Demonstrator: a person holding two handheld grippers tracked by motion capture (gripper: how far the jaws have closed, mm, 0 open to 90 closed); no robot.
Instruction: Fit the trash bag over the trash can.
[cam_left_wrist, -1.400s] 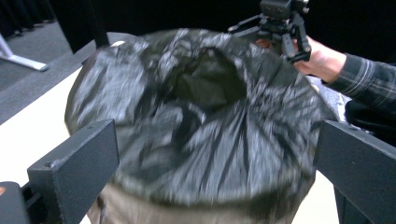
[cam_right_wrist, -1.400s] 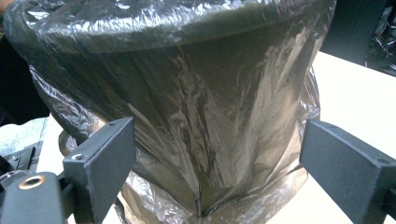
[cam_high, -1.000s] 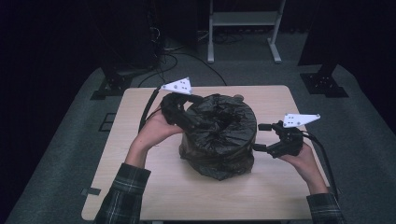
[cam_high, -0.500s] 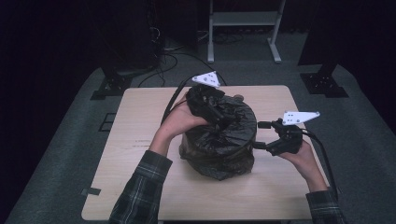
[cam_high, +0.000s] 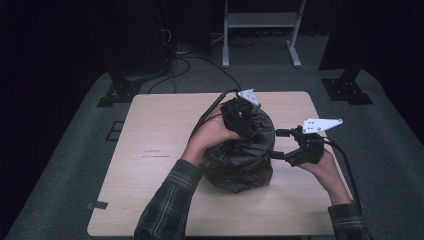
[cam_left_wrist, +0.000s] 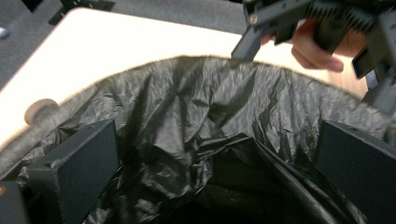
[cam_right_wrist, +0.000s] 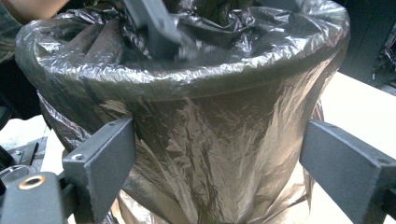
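Note:
A round bin lined with a crinkled black plastic bag (cam_high: 240, 162) stands at the middle of the wooden table (cam_high: 155, 150). My left gripper (cam_high: 246, 125) hovers over the bin's top, pointing down into it. In the left gripper view it (cam_left_wrist: 215, 172) is open, and the bag's inside (cam_left_wrist: 196, 107) lies below its wide-spread jaws. My right gripper (cam_high: 280, 144) is at the bin's right side, open. In the right gripper view it (cam_right_wrist: 224, 172) has the bag-covered bin wall (cam_right_wrist: 224, 116) between and just beyond its jaws. I cannot tell whether they touch it.
The bag is folded over the bin's rim (cam_right_wrist: 187, 77). Bare tabletop lies left of and in front of the bin. Beyond the table are dark floor, cables (cam_high: 180, 60), stand feet (cam_high: 117, 92) and a metal frame (cam_high: 260, 22).
My left gripper has moved from the bin's left side up and to the right, over its top. The right gripper has stayed in place.

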